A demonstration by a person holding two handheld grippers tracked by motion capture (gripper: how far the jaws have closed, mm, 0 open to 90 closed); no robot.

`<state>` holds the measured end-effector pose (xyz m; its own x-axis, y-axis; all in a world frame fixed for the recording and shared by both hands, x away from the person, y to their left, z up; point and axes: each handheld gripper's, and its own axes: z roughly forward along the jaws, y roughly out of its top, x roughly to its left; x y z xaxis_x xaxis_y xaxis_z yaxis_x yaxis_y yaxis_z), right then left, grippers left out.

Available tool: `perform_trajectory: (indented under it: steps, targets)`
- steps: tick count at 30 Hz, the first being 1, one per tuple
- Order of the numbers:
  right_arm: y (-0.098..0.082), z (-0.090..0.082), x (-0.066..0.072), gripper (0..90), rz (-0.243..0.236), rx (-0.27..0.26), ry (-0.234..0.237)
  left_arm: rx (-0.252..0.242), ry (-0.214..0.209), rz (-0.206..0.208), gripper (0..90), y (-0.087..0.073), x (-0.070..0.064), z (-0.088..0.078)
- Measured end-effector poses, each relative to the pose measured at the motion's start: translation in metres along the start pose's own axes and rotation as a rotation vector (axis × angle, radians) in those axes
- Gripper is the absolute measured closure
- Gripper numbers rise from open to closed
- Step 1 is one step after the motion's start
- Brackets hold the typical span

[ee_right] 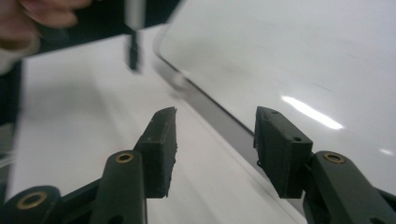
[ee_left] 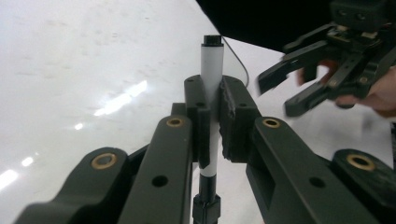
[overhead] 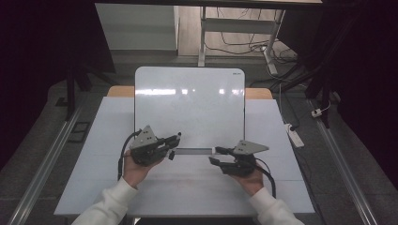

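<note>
My left gripper (overhead: 174,139) is shut on a marker (ee_left: 212,65) with a white barrel and black ends. The marker stands crosswise between the pads, and its lower black end (overhead: 172,155) pokes out below the fingers. It hangs over the bottom edge of a glossy whiteboard (overhead: 190,103) that lies flat on the white table (overhead: 187,187). My right gripper (overhead: 217,156) is open near the board's lower right corner, with nothing between its pads (ee_right: 163,140). The left gripper view shows it (ee_left: 275,95) off to the right, blurred. The right gripper view shows the marker (ee_right: 134,51) far off and blurred.
A grey strip (overhead: 192,151) runs along the whiteboard's near edge. Beyond the table stand a white cabinet (overhead: 136,28) and a desk frame (overhead: 234,26) with cables on the floor. A power strip (overhead: 295,136) lies on the floor at the right.
</note>
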<state>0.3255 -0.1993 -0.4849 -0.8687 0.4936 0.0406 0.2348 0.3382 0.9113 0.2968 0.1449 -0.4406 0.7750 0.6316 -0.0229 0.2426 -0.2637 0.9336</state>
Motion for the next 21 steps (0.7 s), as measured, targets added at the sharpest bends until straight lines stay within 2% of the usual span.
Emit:
perform_trajectory:
  steps: [4,8,11,15,21]
  targets:
    - [-0.015,-0.032,-0.016,47.8,0.003,0.009,-0.101,-0.017,0.034,-0.014,81.4,0.005,0.011,-0.012]
    - [-0.028,-0.058,-0.028,47.7,0.016,0.017,-0.186,-0.035,0.081,-0.041,81.4,0.011,0.031,-0.021]
    - [-0.033,-0.068,-0.033,47.4,0.025,0.024,-0.221,-0.036,0.11,-0.057,81.4,0.019,0.046,-0.021]
    - [-0.037,-0.072,-0.038,46.6,0.01,0.038,-0.26,-0.025,0.142,-0.067,81.4,0.033,0.064,-0.018]
    - [-0.041,-0.072,-0.042,46.4,0.017,0.048,-0.266,-0.006,0.188,-0.061,81.3,0.058,0.087,-0.014]
